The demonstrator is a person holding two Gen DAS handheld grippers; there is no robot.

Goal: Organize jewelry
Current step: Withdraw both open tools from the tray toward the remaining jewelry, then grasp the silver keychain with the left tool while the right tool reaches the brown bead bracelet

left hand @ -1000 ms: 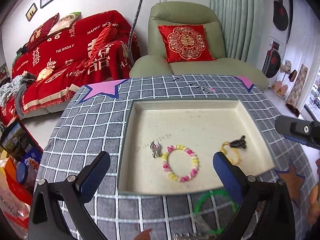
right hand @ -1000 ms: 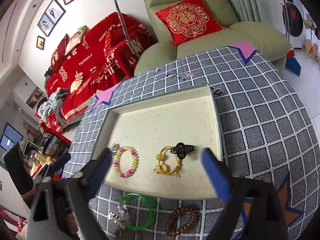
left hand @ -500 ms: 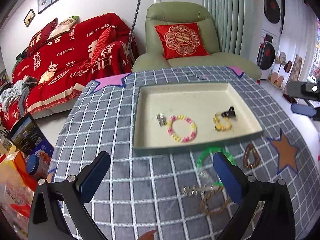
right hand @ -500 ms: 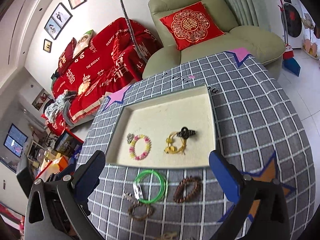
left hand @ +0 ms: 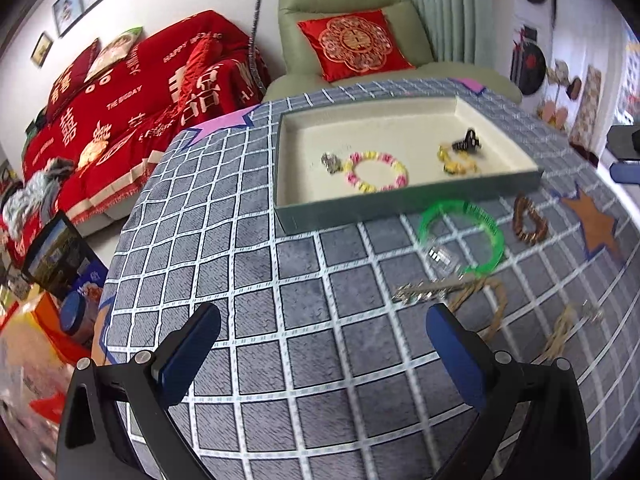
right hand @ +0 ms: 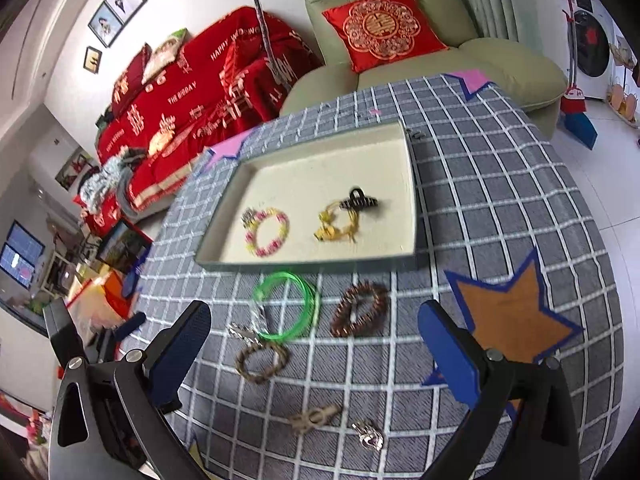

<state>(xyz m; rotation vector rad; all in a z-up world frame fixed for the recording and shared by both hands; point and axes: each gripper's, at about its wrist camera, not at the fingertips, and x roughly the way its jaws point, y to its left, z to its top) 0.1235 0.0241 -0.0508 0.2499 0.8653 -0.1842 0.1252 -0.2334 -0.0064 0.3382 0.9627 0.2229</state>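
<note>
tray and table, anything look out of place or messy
Only partly sorted: the tray holds a pink-yellow bracelet and black hair claw, but the green bangle and brown bead bracelet lie outside on the tablecloth.

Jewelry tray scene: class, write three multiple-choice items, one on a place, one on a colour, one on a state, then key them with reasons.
1. Where does the green bangle lie?
A. in the tray
B. on the cloth before the tray
C. on the armchair

2. What colours is the beaded bracelet in the tray?
A. pink and yellow
B. blue
C. black

3. How is the right gripper?
A. shut on a ring
B. open, holding nothing
C. shut on the bangle

Key: B, it rests outside the near wall; A, its beads alternate those colours; B, its fingers stand wide apart.
</note>
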